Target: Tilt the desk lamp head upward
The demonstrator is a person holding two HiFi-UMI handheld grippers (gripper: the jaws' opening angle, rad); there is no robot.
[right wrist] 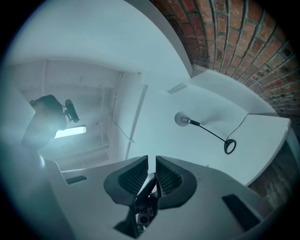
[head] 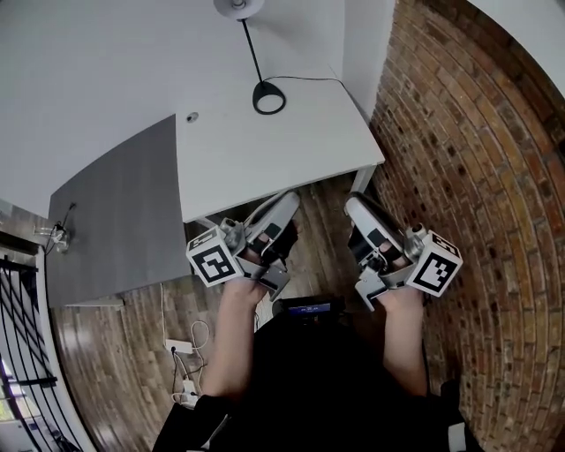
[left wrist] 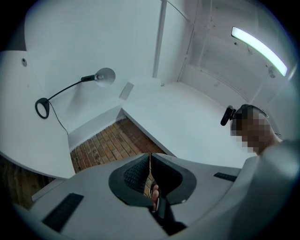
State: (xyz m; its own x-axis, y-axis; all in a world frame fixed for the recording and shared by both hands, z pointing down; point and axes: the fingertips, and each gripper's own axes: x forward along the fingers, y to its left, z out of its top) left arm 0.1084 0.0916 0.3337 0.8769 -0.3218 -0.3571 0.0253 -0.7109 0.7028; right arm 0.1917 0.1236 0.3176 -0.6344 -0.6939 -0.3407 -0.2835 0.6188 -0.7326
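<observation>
1. Left hand-held gripper (head: 284, 205) is hovering closed and empty.
2. Right hand-held gripper (head: 358, 207) is hovering, jaws slightly apart, empty.
3. Lamp (head: 254, 51) is standing far back on the counter (head: 291, 150), well apart from both.

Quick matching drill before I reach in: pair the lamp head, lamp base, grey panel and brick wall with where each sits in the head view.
1. round white lamp head
2. black ring-shaped lamp base
3. dark grey flat panel
4. red brick wall

A. right of the white desk
B. at the picture's top edge
C. standing on the white desk
D. left of the white desk

Pairs: 1-B, 2-C, 3-D, 4-A
</observation>
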